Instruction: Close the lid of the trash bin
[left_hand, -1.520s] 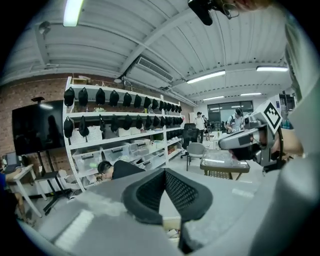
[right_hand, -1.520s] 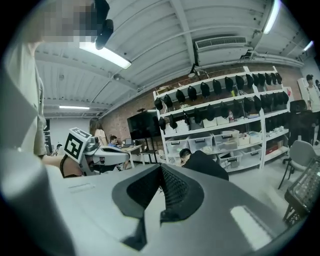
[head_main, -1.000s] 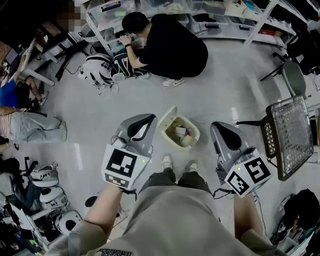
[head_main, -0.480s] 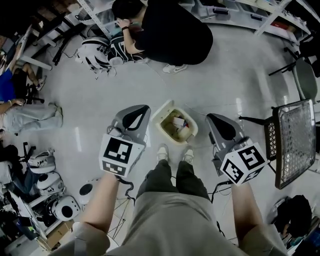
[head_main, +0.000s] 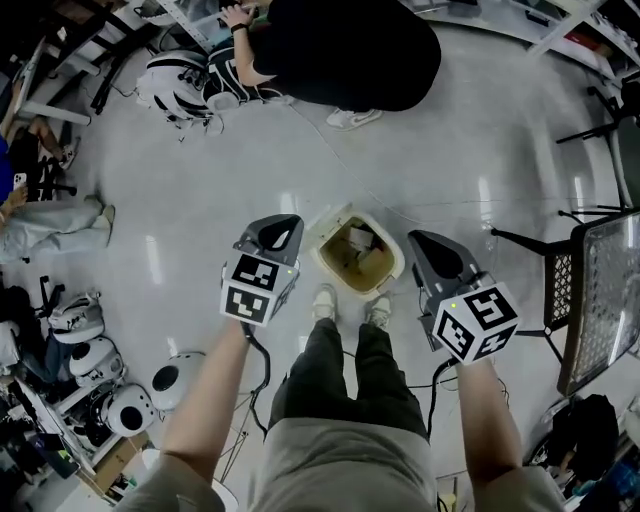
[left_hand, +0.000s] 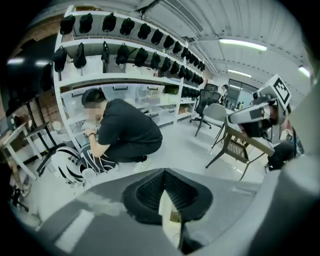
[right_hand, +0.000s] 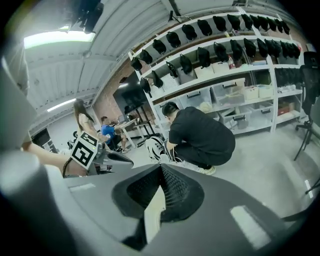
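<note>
A cream trash bin (head_main: 392, 264) stands on the floor just ahead of my shoes, holding rubbish. Its lid (head_main: 326, 222) is tipped up at the bin's left rear edge, so the bin is uncovered. My left gripper (head_main: 283, 226) hangs just left of the lid, jaws together, holding nothing. On the bin's other side my right gripper (head_main: 423, 241) is held the same way, also shut. In the left gripper view only a cream sliver of the bin (left_hand: 168, 210) shows below the left gripper (left_hand: 164, 172). The right gripper (right_hand: 161, 167) likewise hides most of the bin (right_hand: 154, 214).
A person in black (head_main: 345, 50) crouches on the floor beyond the bin, beside striped helmets (head_main: 190, 85). More helmets (head_main: 110, 405) lie at the lower left. A mesh chair (head_main: 605, 290) stands at the right. Shelving lines the far wall.
The bin has come closer to my feet in the head view. Both grippers have drawn in alongside it, and they stay shut.
</note>
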